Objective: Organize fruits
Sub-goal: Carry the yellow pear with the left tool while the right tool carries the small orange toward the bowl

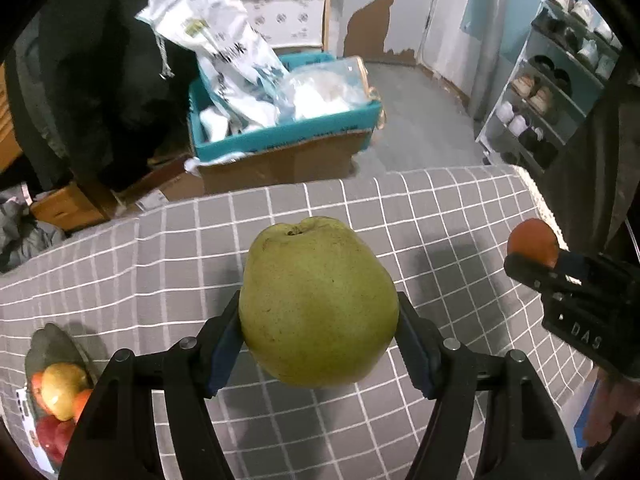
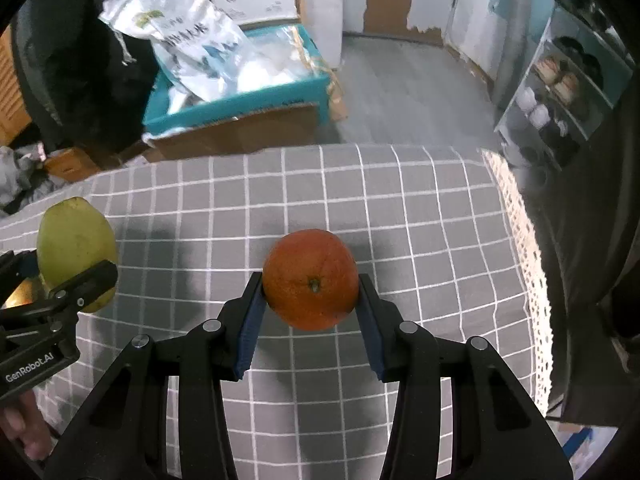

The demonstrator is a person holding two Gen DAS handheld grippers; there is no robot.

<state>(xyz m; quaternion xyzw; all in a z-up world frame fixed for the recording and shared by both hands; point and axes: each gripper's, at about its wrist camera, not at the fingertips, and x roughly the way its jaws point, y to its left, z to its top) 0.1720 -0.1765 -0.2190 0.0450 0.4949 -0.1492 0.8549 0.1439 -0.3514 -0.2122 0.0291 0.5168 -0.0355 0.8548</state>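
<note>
A large green pear (image 1: 318, 300) hangs above the grey checked tablecloth (image 1: 440, 216), and my left gripper (image 1: 320, 320) is shut on it, blue pads pressed to its two sides. My right gripper (image 2: 312, 292) is shut on an orange (image 2: 311, 278), also lifted off the cloth. In the left wrist view the right gripper (image 1: 536, 260) shows at the right edge with the orange (image 1: 534, 242) in it. The right wrist view has the pear (image 2: 74, 250) at its left edge, held in the left gripper (image 2: 60, 280). At the lower left a plate (image 1: 52, 344) holds several fruits (image 1: 64, 390).
Past the table's far edge, a cardboard box with a teal tray (image 1: 280, 136) of plastic bags stands on the floor. A shoe rack (image 1: 552, 92) lines the right wall. White lace trim (image 2: 528, 264) marks the table's right edge. A hand (image 2: 28, 428) grips the left tool.
</note>
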